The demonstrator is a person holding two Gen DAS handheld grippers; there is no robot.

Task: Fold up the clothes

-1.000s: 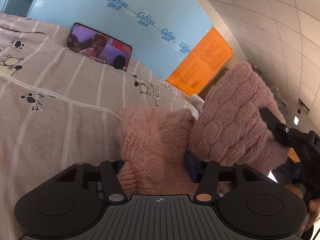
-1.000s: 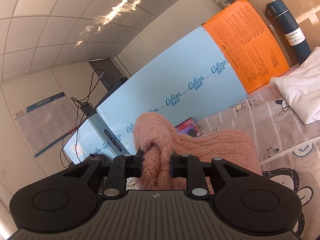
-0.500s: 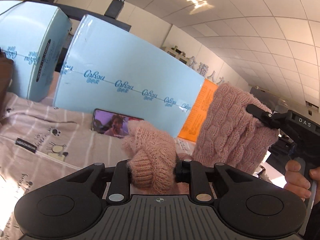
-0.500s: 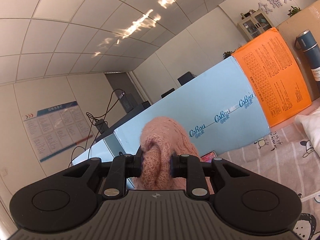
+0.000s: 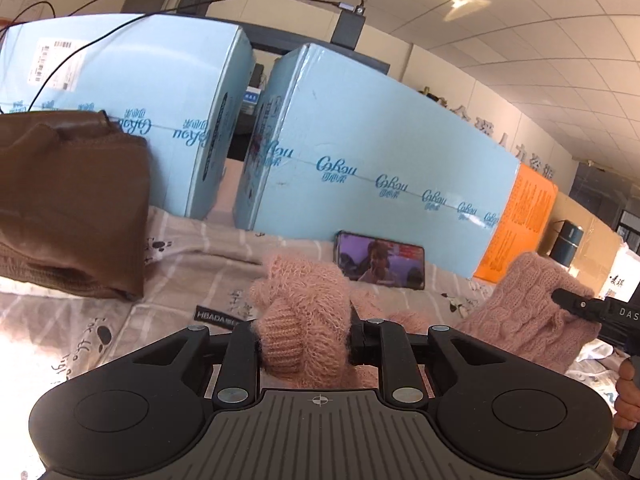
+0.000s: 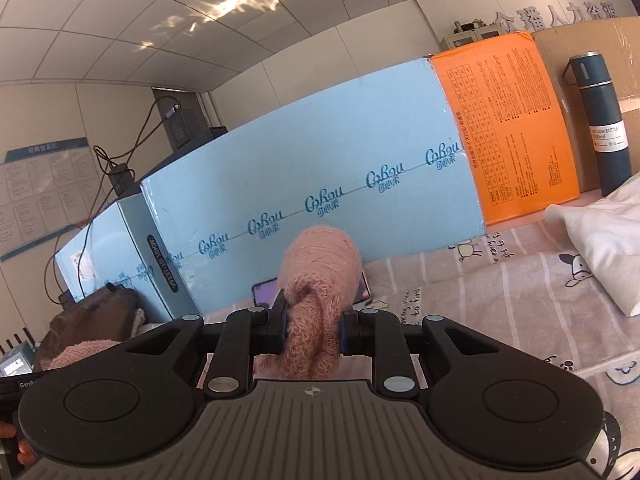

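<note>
A fuzzy pink knitted sweater is held off the bed by both grippers. My left gripper [image 5: 305, 340] is shut on a bunched ribbed edge of the pink sweater [image 5: 304, 312]. Further right in the left wrist view, another part of the knit hangs from my right gripper [image 5: 560, 298], whose handle a hand grips. In the right wrist view my right gripper [image 6: 313, 330] is shut on a thick roll of the sweater [image 6: 320, 276]. The left gripper's end and more pink knit show at that view's lower left.
A pink striped cartoon bedsheet [image 5: 188, 264] lies below. A brown folded garment [image 5: 68, 208] sits at left. Light blue boxes [image 5: 376, 160] and an orange box [image 6: 508, 124] line the far side, with a phone [image 5: 380, 260] leaning there. White pillow [image 6: 604, 240] and blue bottle [image 6: 600, 120] at right.
Both grippers have swung with the sweater; the left one turned leftward, bringing the brown garment and second blue box into view. The sweater part on the right gripper now hangs lower.
</note>
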